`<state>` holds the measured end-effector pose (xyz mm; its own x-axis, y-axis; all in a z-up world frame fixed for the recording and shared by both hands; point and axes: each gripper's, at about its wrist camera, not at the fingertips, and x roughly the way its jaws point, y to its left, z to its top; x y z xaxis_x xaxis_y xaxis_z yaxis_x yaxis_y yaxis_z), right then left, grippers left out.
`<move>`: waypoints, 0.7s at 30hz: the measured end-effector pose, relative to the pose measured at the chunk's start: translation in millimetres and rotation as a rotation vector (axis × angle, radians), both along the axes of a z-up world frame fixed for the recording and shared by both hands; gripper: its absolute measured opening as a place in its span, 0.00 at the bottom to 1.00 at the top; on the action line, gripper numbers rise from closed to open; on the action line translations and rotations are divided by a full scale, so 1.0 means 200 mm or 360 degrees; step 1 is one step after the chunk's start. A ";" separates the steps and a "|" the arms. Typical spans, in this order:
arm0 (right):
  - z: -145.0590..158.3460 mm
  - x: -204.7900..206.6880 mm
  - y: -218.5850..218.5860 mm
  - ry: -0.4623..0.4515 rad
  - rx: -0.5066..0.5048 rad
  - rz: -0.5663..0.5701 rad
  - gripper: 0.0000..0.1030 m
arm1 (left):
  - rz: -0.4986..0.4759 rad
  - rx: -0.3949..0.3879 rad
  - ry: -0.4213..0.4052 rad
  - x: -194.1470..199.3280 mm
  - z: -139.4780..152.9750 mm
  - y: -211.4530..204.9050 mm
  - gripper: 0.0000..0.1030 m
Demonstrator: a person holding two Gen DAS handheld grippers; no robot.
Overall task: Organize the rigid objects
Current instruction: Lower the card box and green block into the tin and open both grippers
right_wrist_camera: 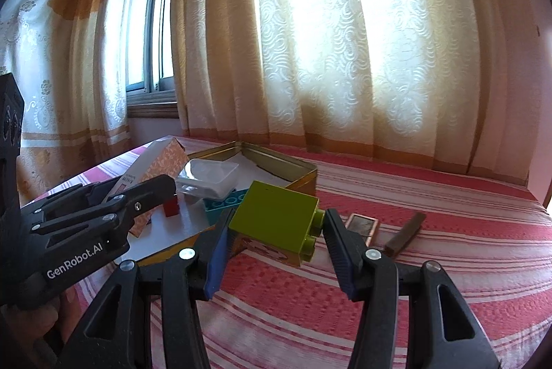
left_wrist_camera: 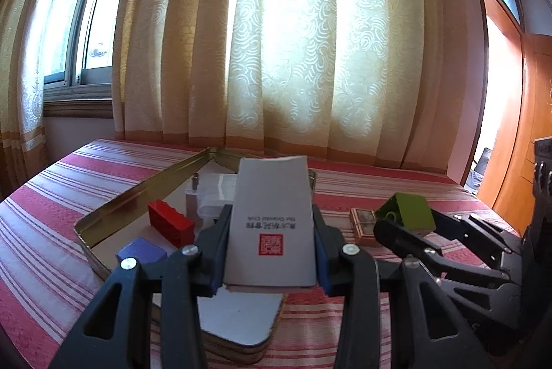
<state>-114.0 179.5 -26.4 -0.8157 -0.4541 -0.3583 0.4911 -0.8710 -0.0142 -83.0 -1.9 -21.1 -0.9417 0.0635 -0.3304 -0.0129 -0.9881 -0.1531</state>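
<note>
Your left gripper clamps the white box at centre frame over the gold tin, ready to stow; your right gripper holds the green brick.

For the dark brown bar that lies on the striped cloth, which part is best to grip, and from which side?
Grip the dark brown bar across its narrow width near the middle, coming from above. It lies flat on the striped cloth, long and thin, so only its two long sides give the fingers parallel faces. The copper-rimmed tile lies close on its left.
</note>
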 end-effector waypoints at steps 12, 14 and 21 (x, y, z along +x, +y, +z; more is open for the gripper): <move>0.07 -0.14 -0.25 -0.0081 0.0041 0.0174 0.53 | 0.0144 -0.0084 -0.0178 -0.10 0.02 -0.31 0.39; 0.08 -0.17 -0.31 -0.0106 0.0068 0.0210 0.53 | 0.0136 -0.0076 -0.0246 -0.15 0.01 -0.35 0.39; -0.03 -0.31 -0.53 -0.0310 0.0202 0.0332 0.53 | 0.0163 -0.0091 -0.0346 -0.25 -0.02 -0.43 0.40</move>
